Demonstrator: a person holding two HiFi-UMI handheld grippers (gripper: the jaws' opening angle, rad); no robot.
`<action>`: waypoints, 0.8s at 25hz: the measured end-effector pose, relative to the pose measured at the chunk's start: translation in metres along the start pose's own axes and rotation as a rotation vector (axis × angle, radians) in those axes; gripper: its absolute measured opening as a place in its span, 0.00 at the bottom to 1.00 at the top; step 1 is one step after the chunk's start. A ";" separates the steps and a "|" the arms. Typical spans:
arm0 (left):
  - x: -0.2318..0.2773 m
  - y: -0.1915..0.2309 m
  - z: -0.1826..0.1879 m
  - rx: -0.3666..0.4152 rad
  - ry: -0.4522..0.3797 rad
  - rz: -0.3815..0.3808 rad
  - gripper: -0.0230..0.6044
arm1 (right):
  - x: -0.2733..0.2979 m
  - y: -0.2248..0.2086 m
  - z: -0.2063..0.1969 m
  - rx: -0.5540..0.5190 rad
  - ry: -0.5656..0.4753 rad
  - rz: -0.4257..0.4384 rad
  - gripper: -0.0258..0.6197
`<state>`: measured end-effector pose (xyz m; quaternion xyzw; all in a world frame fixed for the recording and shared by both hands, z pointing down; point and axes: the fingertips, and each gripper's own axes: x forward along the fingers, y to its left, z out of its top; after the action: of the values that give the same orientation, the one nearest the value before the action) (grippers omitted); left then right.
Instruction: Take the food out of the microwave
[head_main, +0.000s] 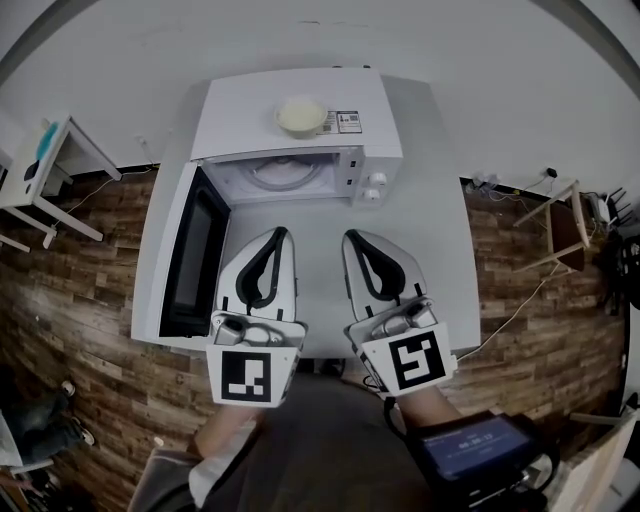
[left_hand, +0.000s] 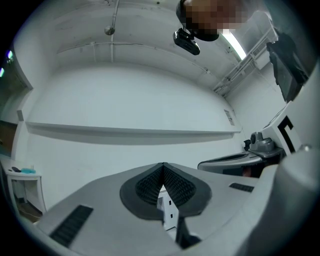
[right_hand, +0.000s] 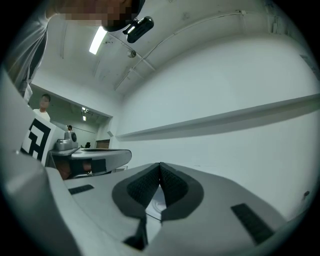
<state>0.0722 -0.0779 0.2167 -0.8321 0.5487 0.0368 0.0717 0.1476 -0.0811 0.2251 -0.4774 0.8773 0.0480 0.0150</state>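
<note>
White left gripper (head_main: 283, 233) and right gripper (head_main: 351, 237) have black fingers (head_main: 262, 272), marker cubes (head_main: 245, 376).

Left gripper (left_hand: 163, 166) jaws closed (tips touching); right gripper (left_hand: 239, 161) beside; wall (left_hand: 125, 100) ahead.

white microwave (head_main: 245, 115) whose door (head_main: 190, 255) has a black window in a white frame; on its top, a pale cream bowl (head_main: 301, 115) and a small black-and-white label (head_main: 343, 122). light grey table (head_main: 440, 250). floor (head_main: 90, 250) of brown wood planks in mixed dark and light tones. left gripper (head_main: 283, 233) and right gripper (head_main: 352, 237): white shells with black inner linings. marker cubes (head_main: 246, 377): black square patterns on white. pads (left_hand: 145, 184): dark grey, finely ribbed. wall (left_hand: 125, 100): plain white. side table (head_main: 62, 160): white, bearing a teal item (head_main: 47, 137). screen (head_main: 480, 447) by the right wrist: blue in a black case.
</note>
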 end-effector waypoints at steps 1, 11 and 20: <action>0.000 -0.001 0.000 0.007 0.000 0.001 0.05 | 0.000 -0.001 0.001 0.002 -0.002 -0.001 0.05; 0.006 -0.005 -0.001 0.024 0.006 -0.001 0.05 | 0.005 -0.009 0.000 0.012 -0.005 0.006 0.05; 0.011 -0.009 -0.005 0.029 0.015 -0.007 0.05 | 0.006 -0.015 -0.001 0.017 -0.003 0.006 0.05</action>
<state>0.0853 -0.0854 0.2204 -0.8331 0.5469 0.0224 0.0797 0.1573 -0.0946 0.2247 -0.4747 0.8789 0.0415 0.0203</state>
